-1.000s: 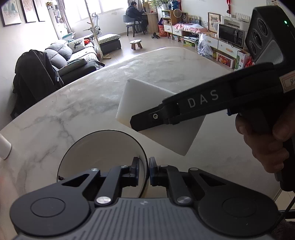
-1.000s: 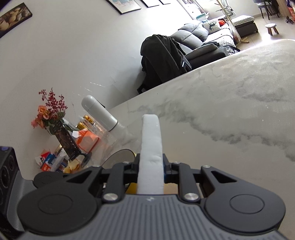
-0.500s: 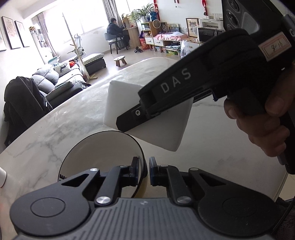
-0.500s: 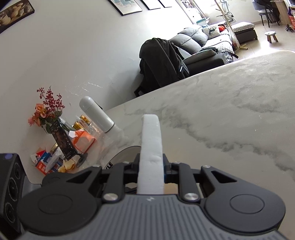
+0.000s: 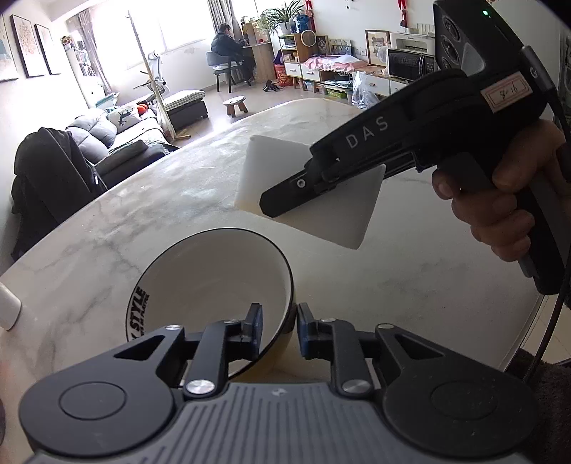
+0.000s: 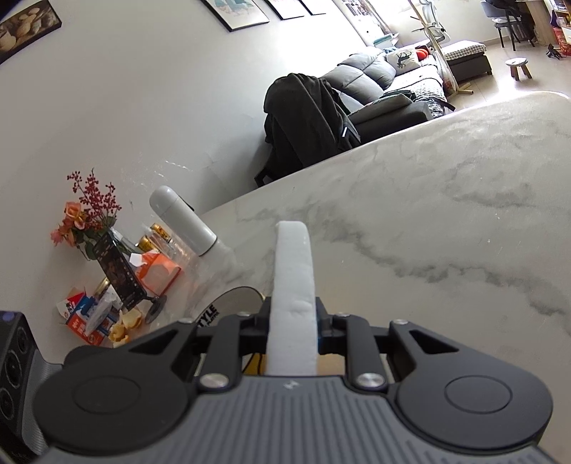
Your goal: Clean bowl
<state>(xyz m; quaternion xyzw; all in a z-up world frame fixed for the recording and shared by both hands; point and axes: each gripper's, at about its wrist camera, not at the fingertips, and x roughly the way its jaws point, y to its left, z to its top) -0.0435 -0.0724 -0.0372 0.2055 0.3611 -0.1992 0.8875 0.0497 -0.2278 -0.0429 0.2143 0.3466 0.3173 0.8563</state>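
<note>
Bowl near rim hidden behind left tool.

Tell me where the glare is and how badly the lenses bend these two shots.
Left wrist view: windows blow out white at top left, fisheye curves the marble table edge, and the bowl and white sponge stay sharp. Right wrist view: glare on the floor at top right, walls bowed, sponge crisp.

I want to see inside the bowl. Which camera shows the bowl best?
The left wrist view: the white black-rimmed ceramic bowl shows its whole inside. The right wrist view catches only a sliver of it behind the claw.
</note>
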